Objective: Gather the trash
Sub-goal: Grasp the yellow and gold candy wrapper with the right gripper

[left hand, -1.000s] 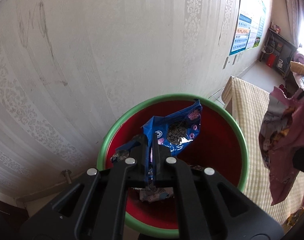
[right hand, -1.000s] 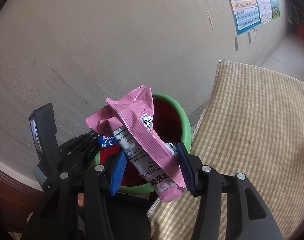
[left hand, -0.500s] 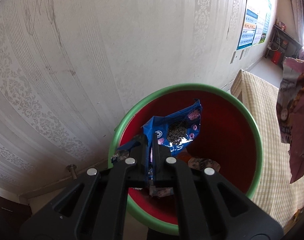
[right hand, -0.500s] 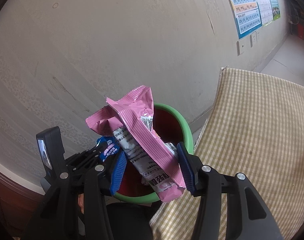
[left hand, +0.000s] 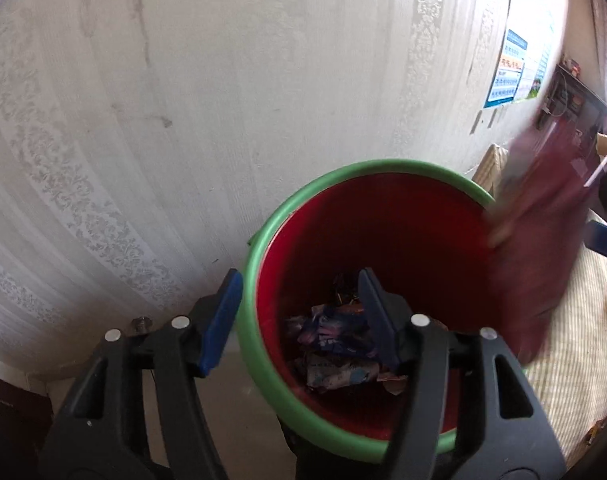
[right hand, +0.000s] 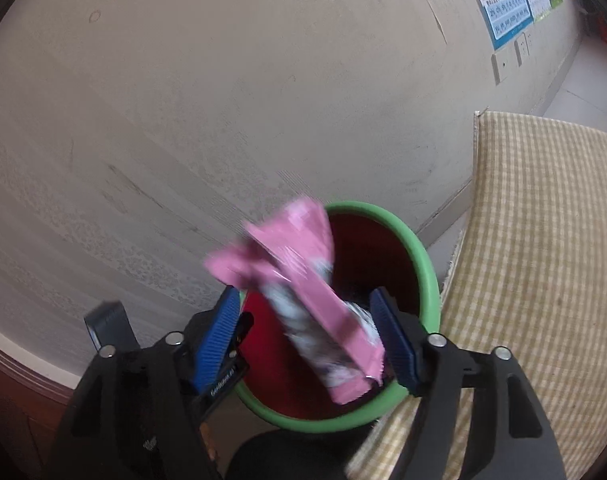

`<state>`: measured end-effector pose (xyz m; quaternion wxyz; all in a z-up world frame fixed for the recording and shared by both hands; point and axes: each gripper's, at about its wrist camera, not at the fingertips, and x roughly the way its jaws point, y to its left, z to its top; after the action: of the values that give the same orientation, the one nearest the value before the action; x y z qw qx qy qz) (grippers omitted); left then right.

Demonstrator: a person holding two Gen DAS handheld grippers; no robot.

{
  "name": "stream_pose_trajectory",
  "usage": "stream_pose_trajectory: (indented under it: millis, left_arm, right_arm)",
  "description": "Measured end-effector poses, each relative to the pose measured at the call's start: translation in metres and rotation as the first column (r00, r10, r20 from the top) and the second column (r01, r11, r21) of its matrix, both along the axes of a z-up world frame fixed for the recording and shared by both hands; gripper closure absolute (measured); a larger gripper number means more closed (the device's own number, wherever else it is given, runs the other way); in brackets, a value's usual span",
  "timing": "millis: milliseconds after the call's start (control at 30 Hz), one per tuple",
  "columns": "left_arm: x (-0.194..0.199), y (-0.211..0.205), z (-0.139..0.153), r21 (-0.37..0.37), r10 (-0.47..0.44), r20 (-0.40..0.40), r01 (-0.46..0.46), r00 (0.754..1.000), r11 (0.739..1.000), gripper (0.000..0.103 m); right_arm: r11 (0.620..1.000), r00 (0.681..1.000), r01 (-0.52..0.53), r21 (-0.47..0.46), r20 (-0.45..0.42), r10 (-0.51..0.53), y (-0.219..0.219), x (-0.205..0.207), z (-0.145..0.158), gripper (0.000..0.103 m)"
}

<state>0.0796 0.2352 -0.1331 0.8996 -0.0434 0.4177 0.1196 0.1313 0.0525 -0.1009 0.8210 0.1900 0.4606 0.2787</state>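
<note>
A red bin with a green rim (left hand: 263,240) stands against the wall; it also shows in the right wrist view (right hand: 427,264). Crumpled wrappers, among them a blue one (left hand: 335,332), lie at its bottom. My left gripper (left hand: 299,312) is open and empty over the bin's near-left rim. My right gripper (right hand: 307,336) is open above the bin. A pink wrapper (right hand: 303,280) is blurred between its spread fingers, over the bin's mouth; whether it touches a pad I cannot tell. It shows as a dark pink blur (left hand: 543,240) at the bin's right rim.
A patterned wall (left hand: 183,120) stands right behind the bin. A checked yellow cloth surface (right hand: 543,260) lies to the bin's right. Posters (right hand: 507,4) hang on the wall further along. A metal stud (left hand: 141,324) sticks up from the floor left of the bin.
My left gripper has opened and the blue wrapper has dropped into the bin. My right gripper has opened wider and the pink wrapper is moving, blurred, over the bin.
</note>
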Motion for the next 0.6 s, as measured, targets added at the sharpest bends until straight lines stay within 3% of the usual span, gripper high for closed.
stream_pose_trajectory:
  millis: [167, 300, 467, 600]
  left_arm:
    - [-0.012, -0.010, 0.014, -0.001, -0.007, 0.023, 0.007, 1.000, 1.000, 0.041]
    - [-0.019, -0.027, 0.031, -0.010, -0.051, 0.057, 0.052, 0.997, 0.999, 0.039]
    - [-0.030, -0.078, 0.046, -0.036, -0.184, 0.078, 0.188, 0.980, 0.982, 0.038]
    - [-0.040, -0.133, 0.047, -0.062, -0.325, 0.074, 0.330, 0.943, 0.942, 0.033]
  right_arm:
    - [1.000, 1.000, 0.023, -0.004, -0.002, -0.023, -0.020, -0.009, 0.005, 0.035]
    - [0.995, 0.998, 0.037, -0.098, 0.050, -0.032, -0.067, -0.041, 0.016, 0.035]
    - [0.958, 0.993, 0.114, -0.261, 0.067, -0.100, -0.156, -0.095, 0.020, 0.035]
    - [0.913, 0.984, 0.170, -0.369, 0.013, -0.178, -0.216, -0.142, 0.007, 0.034]
